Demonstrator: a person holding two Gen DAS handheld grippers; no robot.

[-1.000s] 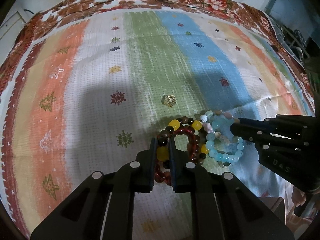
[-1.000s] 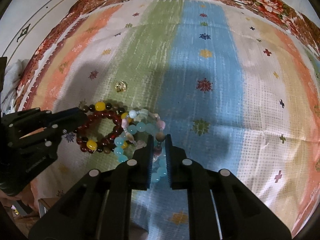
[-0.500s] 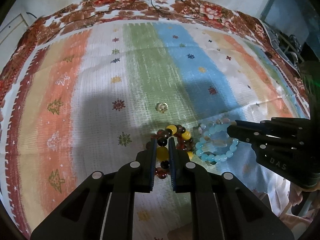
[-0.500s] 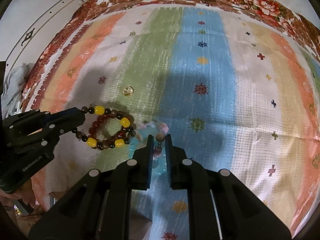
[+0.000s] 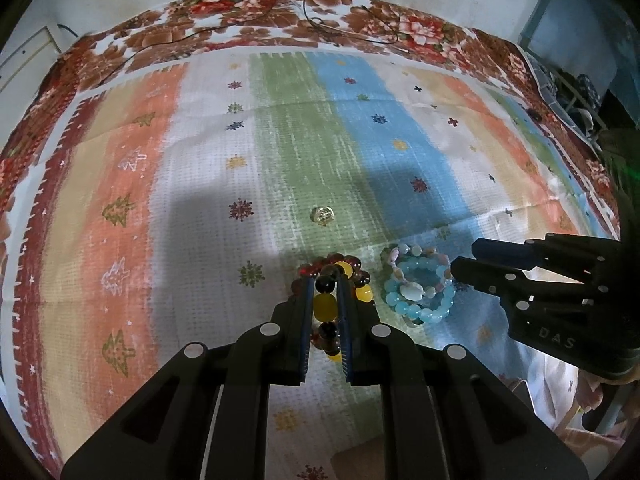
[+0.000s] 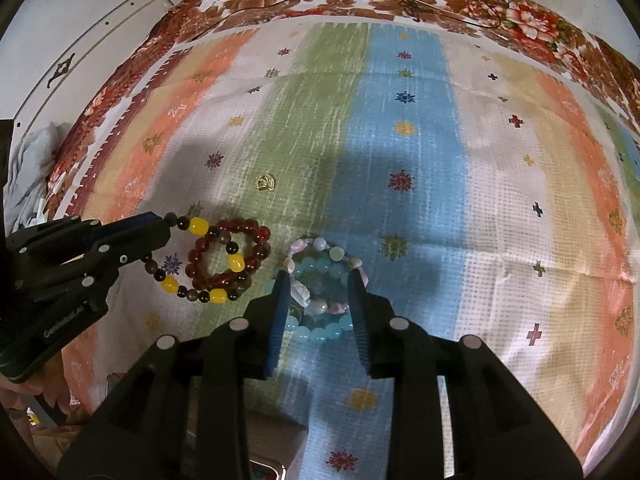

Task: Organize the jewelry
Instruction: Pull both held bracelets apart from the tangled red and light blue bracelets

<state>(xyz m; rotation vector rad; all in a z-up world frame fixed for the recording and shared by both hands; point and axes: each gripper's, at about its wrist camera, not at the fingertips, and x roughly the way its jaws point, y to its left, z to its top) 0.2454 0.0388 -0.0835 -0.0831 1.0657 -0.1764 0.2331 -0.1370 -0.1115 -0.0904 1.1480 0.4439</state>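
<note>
Amber-bead bracelet (image 5: 325, 307) pinched, blue bracelet (image 6: 320, 322) flat

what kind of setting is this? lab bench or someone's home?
Most likely a home, not a lab. The work surface is a striped tablecloth with a floral border, bead bracelets and a small gold charm lie loose on it, and crumpled laundry-like fabric sits beside a plain white wall.

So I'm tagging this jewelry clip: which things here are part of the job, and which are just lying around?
Part of the job:
- yellow-and-brown bracelet, in the left gripper
- dark red bracelet
- blue bracelet
- pastel bracelet
- gold charm
- right gripper, open

Lying around:
- striped cloth
- black cable
</note>
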